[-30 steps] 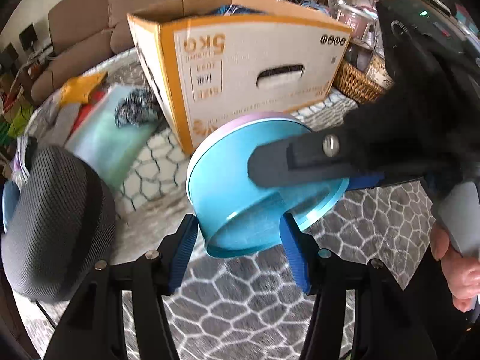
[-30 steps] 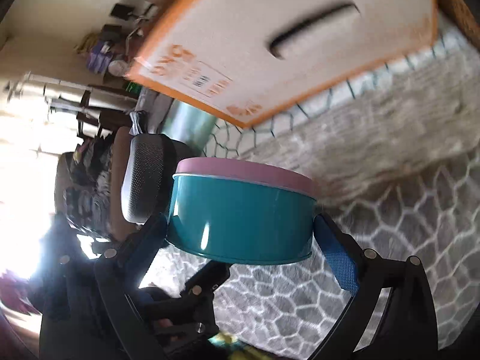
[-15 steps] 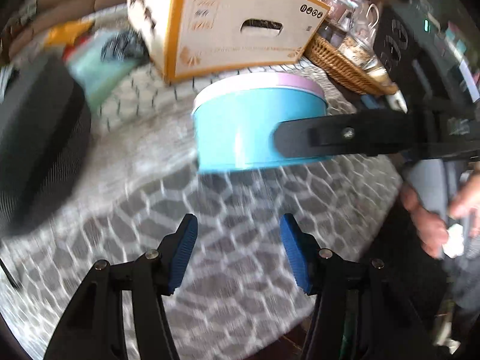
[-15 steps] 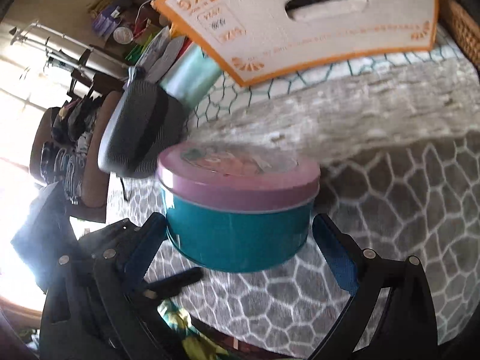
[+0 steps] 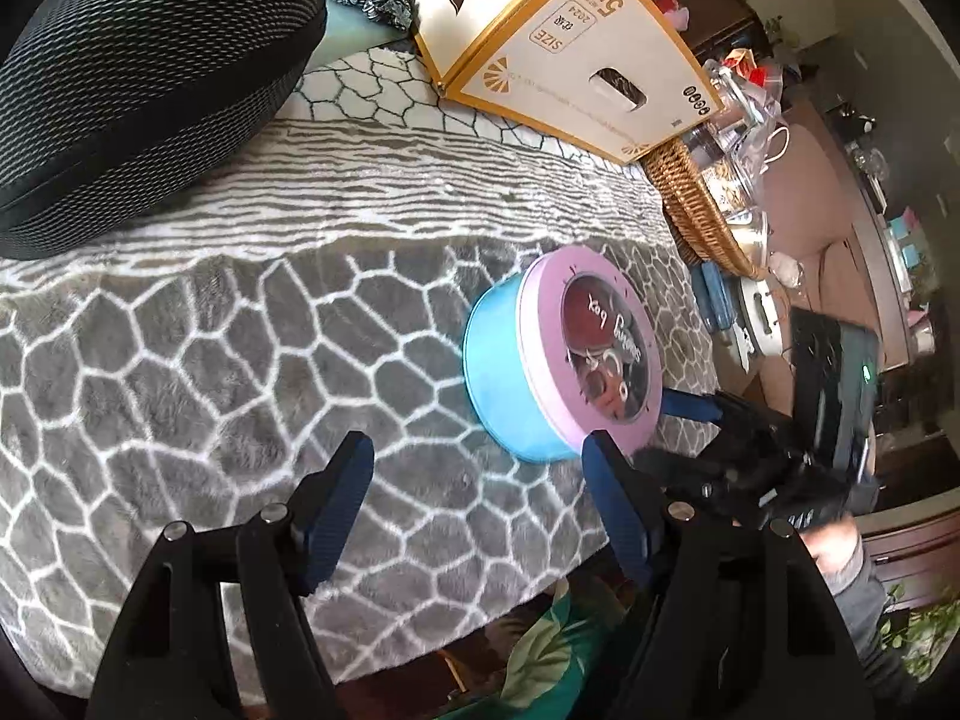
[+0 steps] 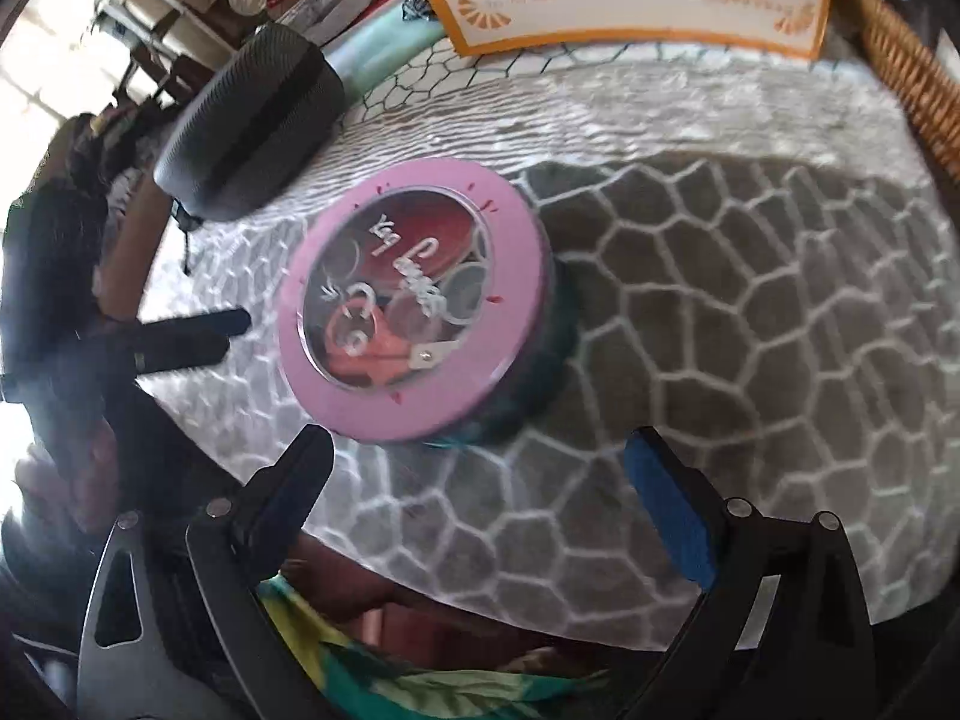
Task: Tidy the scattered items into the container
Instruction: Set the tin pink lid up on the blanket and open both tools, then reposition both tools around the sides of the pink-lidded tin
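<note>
Tin [image 6: 420, 300] on grey honeycomb-pattern blanket [image 5: 210, 360]; cluttered room.

One round tin [image 5: 510, 372] with a pink lid [image 6: 414, 300] sits on one grey patterned blanket [image 5: 240, 360]. One cardboard box [image 5: 570, 72], one wicker basket [image 5: 690, 204] and one black mesh case [image 5: 138, 60] are in view. Two grippers show, the left gripper [image 5: 477, 492] and the right gripper [image 6: 480, 498].
</note>
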The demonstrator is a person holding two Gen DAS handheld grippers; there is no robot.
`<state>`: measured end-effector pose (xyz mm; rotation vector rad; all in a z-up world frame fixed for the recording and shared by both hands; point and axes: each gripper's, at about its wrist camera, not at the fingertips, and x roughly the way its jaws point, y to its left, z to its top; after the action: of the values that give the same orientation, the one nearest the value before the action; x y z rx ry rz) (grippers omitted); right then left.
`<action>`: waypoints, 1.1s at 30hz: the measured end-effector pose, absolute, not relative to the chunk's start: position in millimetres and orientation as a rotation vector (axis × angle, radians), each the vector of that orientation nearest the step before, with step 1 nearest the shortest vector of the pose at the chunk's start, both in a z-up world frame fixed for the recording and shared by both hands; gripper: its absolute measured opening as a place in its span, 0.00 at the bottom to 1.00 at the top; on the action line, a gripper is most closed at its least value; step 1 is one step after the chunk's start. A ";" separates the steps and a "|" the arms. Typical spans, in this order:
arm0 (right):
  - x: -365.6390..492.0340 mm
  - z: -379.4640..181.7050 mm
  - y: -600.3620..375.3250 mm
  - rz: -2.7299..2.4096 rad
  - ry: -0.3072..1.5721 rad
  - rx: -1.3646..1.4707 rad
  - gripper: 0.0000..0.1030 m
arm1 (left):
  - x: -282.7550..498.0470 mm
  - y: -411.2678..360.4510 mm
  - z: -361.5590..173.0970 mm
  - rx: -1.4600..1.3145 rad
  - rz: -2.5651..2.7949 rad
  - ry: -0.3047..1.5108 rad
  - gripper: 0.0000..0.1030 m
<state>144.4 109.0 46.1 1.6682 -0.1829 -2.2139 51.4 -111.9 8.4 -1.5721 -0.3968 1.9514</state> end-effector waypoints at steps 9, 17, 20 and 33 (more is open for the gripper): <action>160.8 78.5 101.0 -2.370 0.105 1.418 0.95 | 34.0 -91.8 8.9 -1.540 2.029 -0.344 0.70; 139.3 58.4 104.7 -2.409 0.041 1.451 0.99 | 37.9 -76.7 5.0 -1.517 2.143 -0.127 0.98; 139.8 52.7 107.2 -2.399 0.010 1.467 0.98 | 40.8 -69.6 4.7 -1.513 2.151 -0.063 1.00; 156.0 90.7 104.3 -2.458 0.072 1.226 0.98 | 39.3 -95.9 34.4 -1.366 2.172 -0.128 0.99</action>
<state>156.0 104.3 90.7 1.2265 0.0721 -2.4580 39.3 -95.9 34.4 -1.3657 -0.1279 2.1723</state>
